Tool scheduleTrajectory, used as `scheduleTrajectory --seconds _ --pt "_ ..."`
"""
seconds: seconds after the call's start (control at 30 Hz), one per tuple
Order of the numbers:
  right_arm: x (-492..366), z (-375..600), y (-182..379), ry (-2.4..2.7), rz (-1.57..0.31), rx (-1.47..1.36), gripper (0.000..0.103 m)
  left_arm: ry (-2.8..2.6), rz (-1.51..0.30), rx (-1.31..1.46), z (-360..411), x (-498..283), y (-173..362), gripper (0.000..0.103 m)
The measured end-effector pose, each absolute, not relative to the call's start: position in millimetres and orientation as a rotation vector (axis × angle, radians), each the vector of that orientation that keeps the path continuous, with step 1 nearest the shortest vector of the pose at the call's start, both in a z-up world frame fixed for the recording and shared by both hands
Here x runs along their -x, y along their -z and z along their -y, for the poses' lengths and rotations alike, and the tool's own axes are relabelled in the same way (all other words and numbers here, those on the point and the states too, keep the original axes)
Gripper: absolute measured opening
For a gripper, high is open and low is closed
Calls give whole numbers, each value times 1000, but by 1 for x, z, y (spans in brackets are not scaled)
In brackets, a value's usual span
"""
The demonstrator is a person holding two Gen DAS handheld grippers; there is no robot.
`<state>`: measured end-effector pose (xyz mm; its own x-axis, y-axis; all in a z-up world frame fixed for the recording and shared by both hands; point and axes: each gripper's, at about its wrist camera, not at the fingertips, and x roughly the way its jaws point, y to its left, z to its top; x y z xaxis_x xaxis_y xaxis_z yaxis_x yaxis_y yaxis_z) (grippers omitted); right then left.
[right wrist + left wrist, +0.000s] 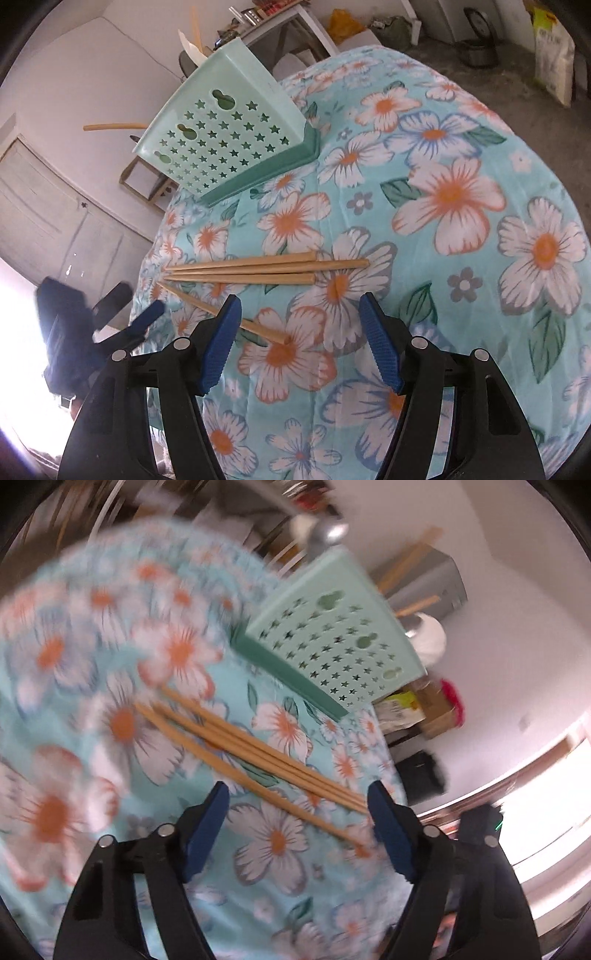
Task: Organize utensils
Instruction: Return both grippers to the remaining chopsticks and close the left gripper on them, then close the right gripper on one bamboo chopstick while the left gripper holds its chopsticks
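Observation:
Several wooden chopsticks (258, 271) lie on the floral tablecloth; three lie side by side and one (225, 312) lies apart, slanted toward my right gripper. In the left wrist view the chopsticks (258, 753) run diagonally in front of my left gripper (299, 794), which is open and empty just above them. My right gripper (299, 306) is open and empty, close above the cloth near the slanted chopstick. A mint-green utensil holder (225, 136) with star holes stands at the table's far edge and holds some utensils; it also shows in the left wrist view (332, 635). The left gripper (147, 314) shows at the table's left edge in the right wrist view.
The table (461, 184) is covered by a turquoise cloth with orange-centred flowers. Its edge falls away near the holder and at the left. Boxes and bags (417, 705) sit on the floor beyond the table. A white door (48, 206) is at the left.

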<state>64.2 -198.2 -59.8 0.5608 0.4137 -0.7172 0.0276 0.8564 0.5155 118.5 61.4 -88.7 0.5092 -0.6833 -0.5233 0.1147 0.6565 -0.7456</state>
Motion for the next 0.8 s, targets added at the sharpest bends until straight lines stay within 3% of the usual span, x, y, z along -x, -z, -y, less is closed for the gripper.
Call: scheduleTrajectory --seconds 0.17,0.33,0.67,0.8 --pt "-62 206 61 -263 -944 -540 64 492 -969 834 -67 -128 105 55" --pt "-55 212 62 -277 -925 -538 64 420 -991 926 -69 -138 112 47" --pt "-47 216 62 -293 -899 -549 63 270 -1019 952 -68 -138 118 16" --pt "-47 216 62 -296 -898 -549 63 275 -1006 833 -58 -135 112 16"
